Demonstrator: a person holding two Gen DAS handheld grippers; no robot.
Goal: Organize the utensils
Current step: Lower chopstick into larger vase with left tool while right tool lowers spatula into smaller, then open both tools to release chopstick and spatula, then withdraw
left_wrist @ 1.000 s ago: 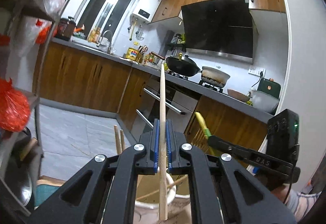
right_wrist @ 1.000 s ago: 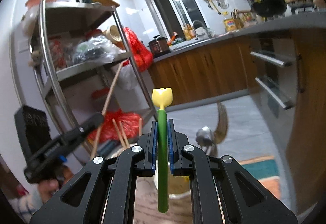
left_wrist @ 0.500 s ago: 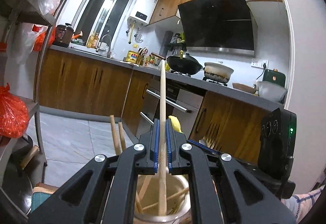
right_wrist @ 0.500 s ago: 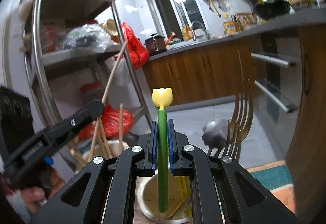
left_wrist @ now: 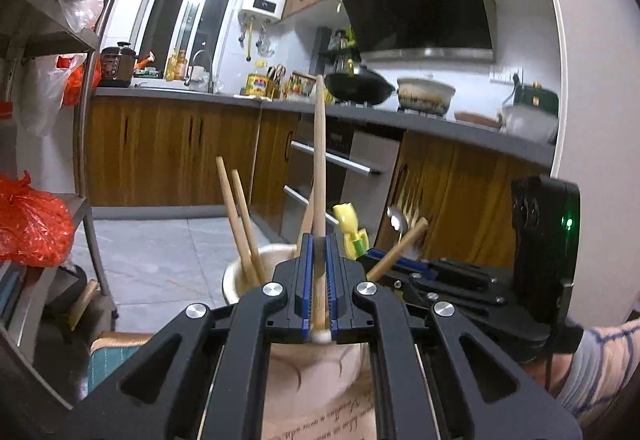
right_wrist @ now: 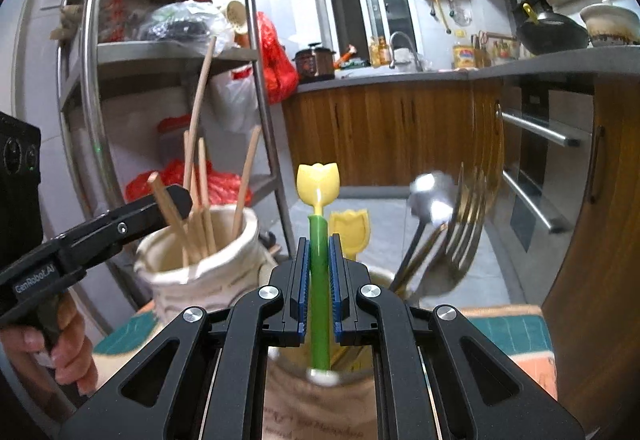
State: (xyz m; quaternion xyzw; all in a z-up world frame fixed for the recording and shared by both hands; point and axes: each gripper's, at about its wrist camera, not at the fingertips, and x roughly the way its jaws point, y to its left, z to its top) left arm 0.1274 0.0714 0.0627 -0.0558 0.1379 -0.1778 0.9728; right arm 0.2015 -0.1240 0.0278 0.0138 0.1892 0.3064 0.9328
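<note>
- On the left, our left gripper point(left_wrist: 318, 296) is clamped on a wooden chopstick point(left_wrist: 319, 175). The stick stands nearly upright, its long axis running up and down between the blue pads point(left_wrist: 303, 280), with its lower tip showing just below them.
- Right under that tip sits the cream jar point(right_wrist: 200, 276), at the left of the scene. Several chopsticks point(left_wrist: 238, 215) already stand in it, leaning left. The held stick is over the jar's mouth, so we judge a straight drop along its own axis is what the next move turns on; whether the tip has passed the rim we cannot tell.
- To the right, our right gripper point(right_wrist: 319, 304) is closed on a green pick point(right_wrist: 319, 280) with a yellow tulip top, also upright.
- Its lower end hangs over the metal cup point(right_wrist: 384, 276), just right of the jar. That cup holds a second tulip pick point(right_wrist: 350, 230), a spoon point(right_wrist: 428, 199) and a fork point(right_wrist: 468, 224), which lean right and are blurred.
- Each hand is nearer its own container: left to the jar, right to the cup. The grippers are close side by side, so we reckon the risk is one brushing the other on release.
</note>
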